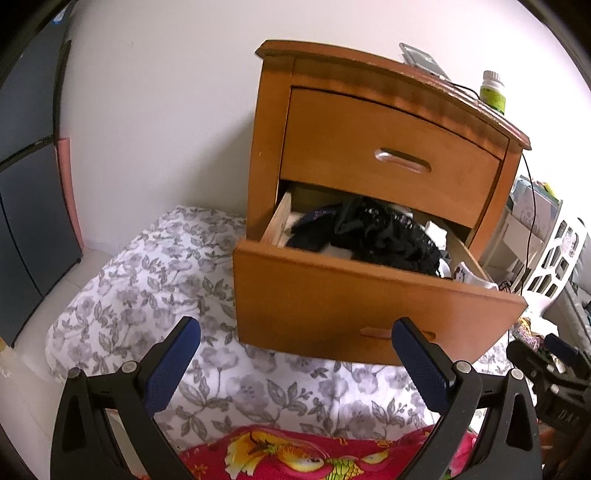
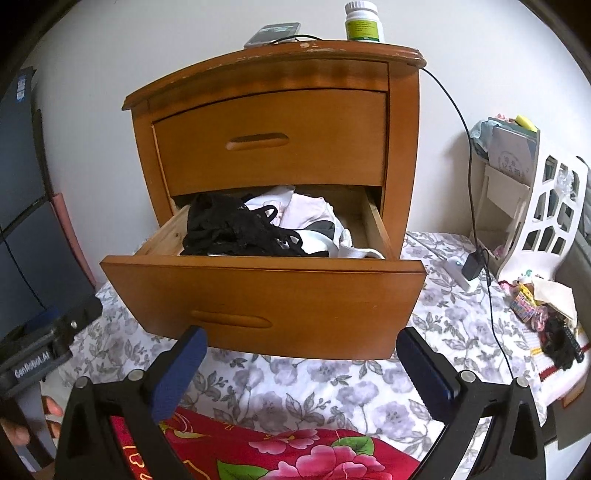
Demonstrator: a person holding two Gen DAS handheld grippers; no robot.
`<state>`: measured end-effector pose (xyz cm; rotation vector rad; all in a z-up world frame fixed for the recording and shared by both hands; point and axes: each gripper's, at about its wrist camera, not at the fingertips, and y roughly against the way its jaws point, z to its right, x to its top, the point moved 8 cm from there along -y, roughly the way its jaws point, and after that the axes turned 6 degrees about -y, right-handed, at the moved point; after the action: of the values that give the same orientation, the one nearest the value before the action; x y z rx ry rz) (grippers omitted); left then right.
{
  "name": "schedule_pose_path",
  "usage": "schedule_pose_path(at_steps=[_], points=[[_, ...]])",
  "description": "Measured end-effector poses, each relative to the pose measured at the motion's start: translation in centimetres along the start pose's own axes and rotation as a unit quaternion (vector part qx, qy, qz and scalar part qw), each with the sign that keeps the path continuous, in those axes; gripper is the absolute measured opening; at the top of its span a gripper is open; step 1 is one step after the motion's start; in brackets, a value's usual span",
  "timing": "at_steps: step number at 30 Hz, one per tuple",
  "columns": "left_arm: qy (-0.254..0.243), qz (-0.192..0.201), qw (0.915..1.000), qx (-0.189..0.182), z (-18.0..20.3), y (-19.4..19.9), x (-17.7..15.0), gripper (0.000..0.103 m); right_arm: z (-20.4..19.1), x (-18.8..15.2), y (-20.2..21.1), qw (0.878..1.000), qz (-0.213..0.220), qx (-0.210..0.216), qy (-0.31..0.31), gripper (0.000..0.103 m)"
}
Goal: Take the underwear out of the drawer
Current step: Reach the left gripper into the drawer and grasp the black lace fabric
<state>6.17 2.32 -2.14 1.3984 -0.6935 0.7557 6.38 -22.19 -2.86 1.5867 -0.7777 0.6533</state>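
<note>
Drawer [image 2: 258,295] pulled out, black underwear [image 2: 229,232] heaped over white garments [image 2: 306,214] inside, both jaws wide, empty.

Bottle [image 2: 364,22] label unreadable — top cropped.

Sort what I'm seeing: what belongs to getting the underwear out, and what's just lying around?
Job:
- open lower drawer
- black underwear
- white garments
- left tool, open
- right tool, open

Lying about:
- pill bottle
- closed top drawer
- black cable
- floral sheet
</note>
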Motion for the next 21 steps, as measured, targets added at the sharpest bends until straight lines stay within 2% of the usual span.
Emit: schedule_pose_path(at_steps=[3,11,21], points=[[-0.008,-0.001,0.9997,-0.022,0.5,-0.2,1.3,0.103,0.3,-0.1,-0.2,1.0,-0.002,0.003,-0.007,0.103],[-0.06,0.021,0.998,0.005,1.5,-1.5,6.2,0.103,0.9,0.0,-0.5,1.0,0.005,-0.008,-0.005,0.103],[-0.094,-0.004,0.9956,0.0,3.9,-5.2,11.3,0.103,1.0,-0.4,-1.3,1.0,0.006,0.001,-0.014,0.103]])
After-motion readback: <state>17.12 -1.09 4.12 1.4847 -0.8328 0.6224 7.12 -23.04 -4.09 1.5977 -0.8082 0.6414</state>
